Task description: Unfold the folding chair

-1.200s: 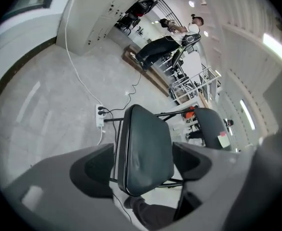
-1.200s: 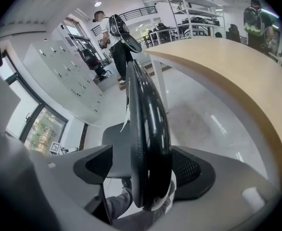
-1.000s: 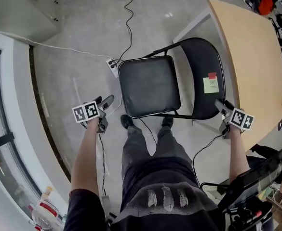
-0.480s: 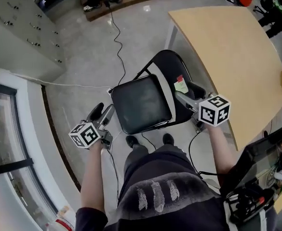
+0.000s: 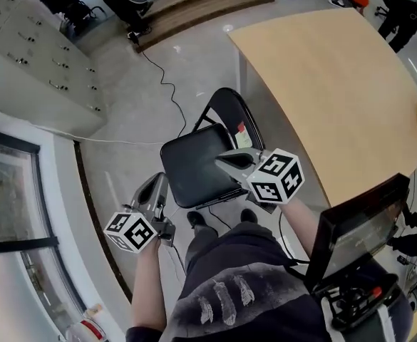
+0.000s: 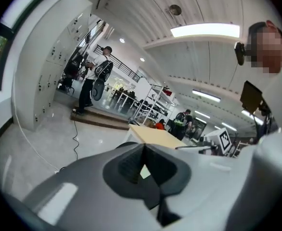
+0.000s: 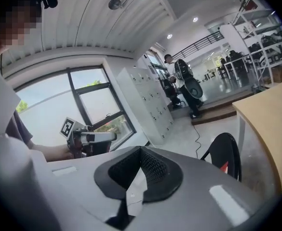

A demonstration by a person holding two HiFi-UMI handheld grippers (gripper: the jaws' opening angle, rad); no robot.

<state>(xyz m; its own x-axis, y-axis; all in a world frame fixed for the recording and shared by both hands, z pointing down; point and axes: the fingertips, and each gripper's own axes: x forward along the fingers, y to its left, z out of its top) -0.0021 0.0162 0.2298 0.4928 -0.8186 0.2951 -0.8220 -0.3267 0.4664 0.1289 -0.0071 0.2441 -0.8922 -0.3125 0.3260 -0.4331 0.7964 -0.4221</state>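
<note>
The black folding chair (image 5: pixel 194 168) stands unfolded on the floor in front of the person, seat flat and backrest (image 5: pixel 229 112) upright beside the table. In the head view, my left gripper (image 5: pixel 153 186) is held up left of the seat, apart from it. My right gripper (image 5: pixel 224 159) hovers above the seat's right edge. Both pairs of jaws have just been closing and nothing is between them. The left gripper view shows my left gripper (image 6: pixel 143 148) shut and pointing across the room. In the right gripper view, my right gripper (image 7: pixel 141 153) is shut, with the chair's backrest (image 7: pixel 226 153) beyond it.
A tan table (image 5: pixel 322 77) stands right of the chair. A dark screen (image 5: pixel 358 226) on a rig is at the lower right. A cable (image 5: pixel 167 91) runs over the floor behind the chair. Grey lockers (image 5: pixel 23 41) and a window wall (image 5: pixel 8 191) are on the left.
Both grippers have come up from beside the chair and their jaws have closed. The right one moved left, from the backrest's side to above the seat.
</note>
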